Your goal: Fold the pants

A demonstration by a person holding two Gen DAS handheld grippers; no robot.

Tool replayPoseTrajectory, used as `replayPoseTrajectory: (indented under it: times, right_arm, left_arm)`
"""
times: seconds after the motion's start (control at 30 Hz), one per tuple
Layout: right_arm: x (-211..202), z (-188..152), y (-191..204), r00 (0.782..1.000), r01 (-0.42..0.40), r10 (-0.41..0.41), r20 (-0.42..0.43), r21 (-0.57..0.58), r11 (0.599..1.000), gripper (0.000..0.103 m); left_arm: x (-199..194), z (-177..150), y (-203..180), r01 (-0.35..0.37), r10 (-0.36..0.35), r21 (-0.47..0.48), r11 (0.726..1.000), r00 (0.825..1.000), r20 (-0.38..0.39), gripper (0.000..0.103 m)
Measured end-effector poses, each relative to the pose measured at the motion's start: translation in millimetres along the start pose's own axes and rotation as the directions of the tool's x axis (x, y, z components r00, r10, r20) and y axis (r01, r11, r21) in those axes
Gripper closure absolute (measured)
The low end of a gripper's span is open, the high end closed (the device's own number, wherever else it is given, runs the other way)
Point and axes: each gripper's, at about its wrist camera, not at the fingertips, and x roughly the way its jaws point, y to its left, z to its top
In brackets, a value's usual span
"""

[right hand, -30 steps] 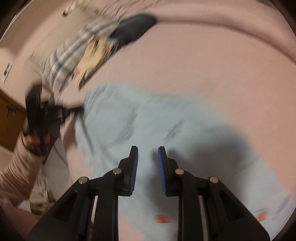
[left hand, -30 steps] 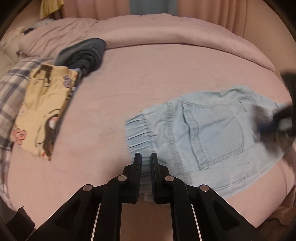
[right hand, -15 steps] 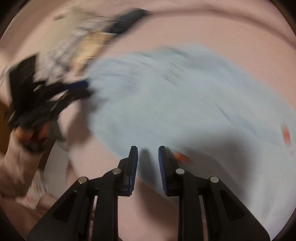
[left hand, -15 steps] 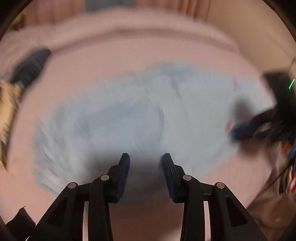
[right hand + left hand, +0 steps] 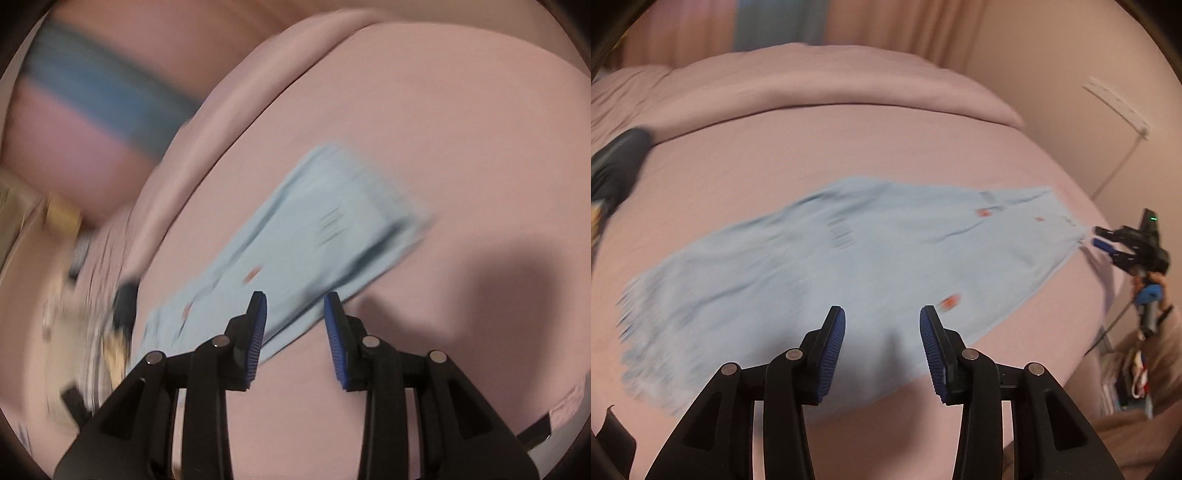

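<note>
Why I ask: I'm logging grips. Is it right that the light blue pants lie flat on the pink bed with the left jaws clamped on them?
Not quite. The light blue pants do lie flat on the pink bed, but the left gripper isn't clamped on them: the left wrist view shows its jaws apart and opening, above the fabric.

No legible text in either view

The dark printed lines and small orange marks on the light blue denim pants (image 5: 857,258) spread over the pink bed (image 5: 849,147) are too blurred to read, and nothing else carries letters, numbers or signs.
</note>
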Motion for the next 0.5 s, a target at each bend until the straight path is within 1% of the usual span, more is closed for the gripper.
replayPoseTrajectory:
  times: [0.07, 0.1, 0.17, 0.2, 0.23, 0.3, 0.43, 0.5]
  right_arm:
    - [-1, 11, -16, 0.999, 0.017, -0.019, 0.033, 0.046, 0.999, 0.070]
    - [1, 15, -19, 0.999, 0.010, -0.012, 0.037, 0.057, 0.998, 0.070]
    - [9, 22, -24, 1.000, 0.006, -0.008, 0.029, 0.056, 0.998, 0.070]
    - [18, 26, -27, 1.000, 0.026, -0.027, 0.010, 0.067, 0.997, 0.070]
    - [25, 28, -28, 0.999, 0.038, -0.037, -0.011, 0.083, 0.996, 0.079]
    - [31, 31, -28, 1.000, 0.015, -0.014, -0.009, 0.099, 0.995, 0.096]
    - [6, 35, -12, 0.996, -0.003, 0.001, 0.091, 0.024, 1.000, 0.097]
    - [9, 39, -15, 0.994, 0.020, -0.022, 0.103, 0.024, 1.000, 0.097]
  left_arm:
    - [18, 14, -24, 0.041, -0.042, 0.038, 0.998, 0.999, 0.005, 0.062]
    - [27, 20, -36, 0.061, -0.061, 0.054, 0.997, 0.998, 0.005, 0.062]
    - [46, 33, -56, 0.095, -0.095, 0.070, 0.993, 0.995, -0.001, 0.062]
    - [54, 38, -63, 0.111, -0.111, 0.072, 0.991, 0.994, -0.004, 0.062]
    - [61, 45, -69, 0.125, -0.125, 0.073, 0.989, 0.992, -0.007, 0.062]
    - [79, 56, -82, 0.137, -0.135, 0.081, 0.987, 0.991, -0.024, 0.062]
    - [107, 64, -97, 0.137, -0.129, 0.103, 0.985, 0.989, -0.077, 0.062]
    - [117, 63, -97, 0.133, -0.122, 0.104, 0.986, 0.987, -0.106, 0.062]
